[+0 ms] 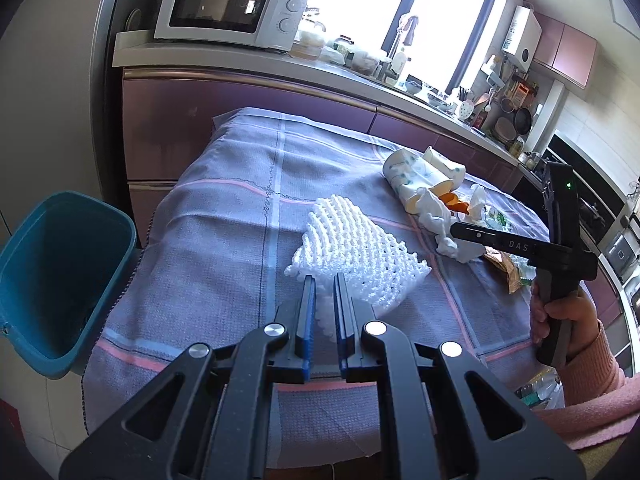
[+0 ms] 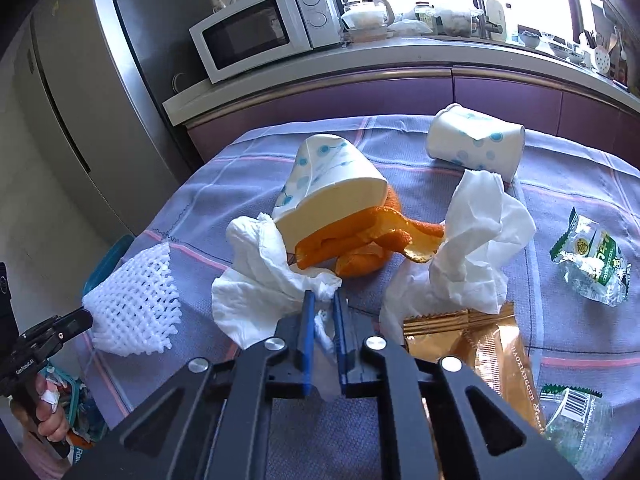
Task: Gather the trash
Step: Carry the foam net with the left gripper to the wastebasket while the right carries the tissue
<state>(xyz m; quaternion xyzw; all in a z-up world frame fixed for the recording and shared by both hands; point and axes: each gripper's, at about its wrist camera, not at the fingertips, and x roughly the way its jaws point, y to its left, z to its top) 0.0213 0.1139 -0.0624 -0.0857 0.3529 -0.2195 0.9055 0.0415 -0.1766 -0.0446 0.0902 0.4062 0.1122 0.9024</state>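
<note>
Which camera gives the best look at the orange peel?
The right wrist view: the orange peel lies close and central, spilling from a tipped paper cup. The left wrist view shows only a small orange sliver far off among tissues.

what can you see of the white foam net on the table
The white foam net is a soft, open-mesh sleeve of the kind used for fruit packing, with a diamond lattice throughout. It lies flattened and slightly rumpled on the purple checked tablecloth, to the left of the tissues and cups. The left gripper is shut on its near edge, with a strip of mesh pinched between the blue pads. Nothing else touches it.
</note>
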